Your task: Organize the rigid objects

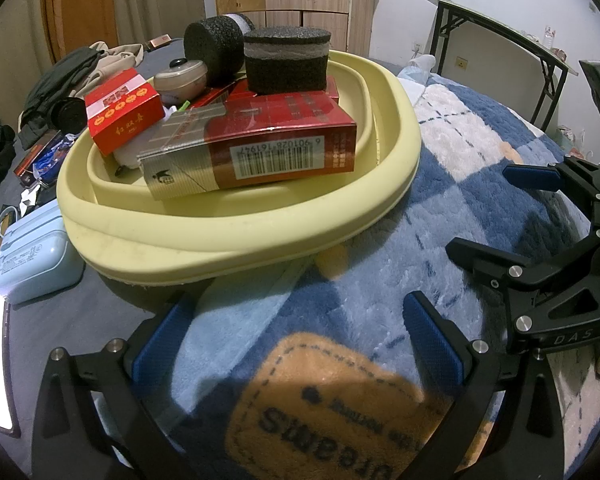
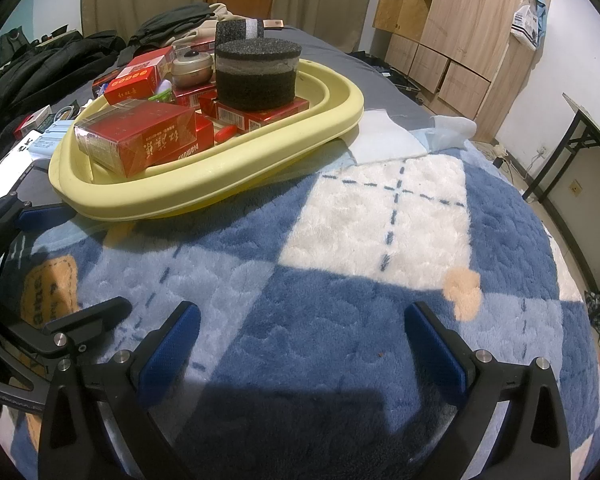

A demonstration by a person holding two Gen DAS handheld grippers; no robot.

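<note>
A pale yellow basin [image 1: 236, 236] sits on the bed and holds red cartons [image 1: 284, 140], a small red box [image 1: 124, 114], a black foam cylinder [image 1: 286, 62] on top, and a small round jar [image 1: 180, 78]. The basin also shows in the right wrist view [image 2: 204, 184], with a red carton [image 2: 140, 140] and the foam cylinder [image 2: 256, 74]. My left gripper [image 1: 300, 336] is open and empty over the blue plaid blanket, just short of the basin. My right gripper [image 2: 300, 344] is open and empty over the blanket and also shows in the left wrist view [image 1: 540, 216].
A light blue case [image 1: 36, 256] lies left of the basin among small boxes and wrappers [image 1: 40, 160]. Dark clothes [image 2: 40, 68] are piled at the back left. A second foam cylinder [image 1: 214, 46] stands behind the basin. A folding table [image 2: 580, 152] and wooden cabinets [image 2: 460, 20] stand on the right.
</note>
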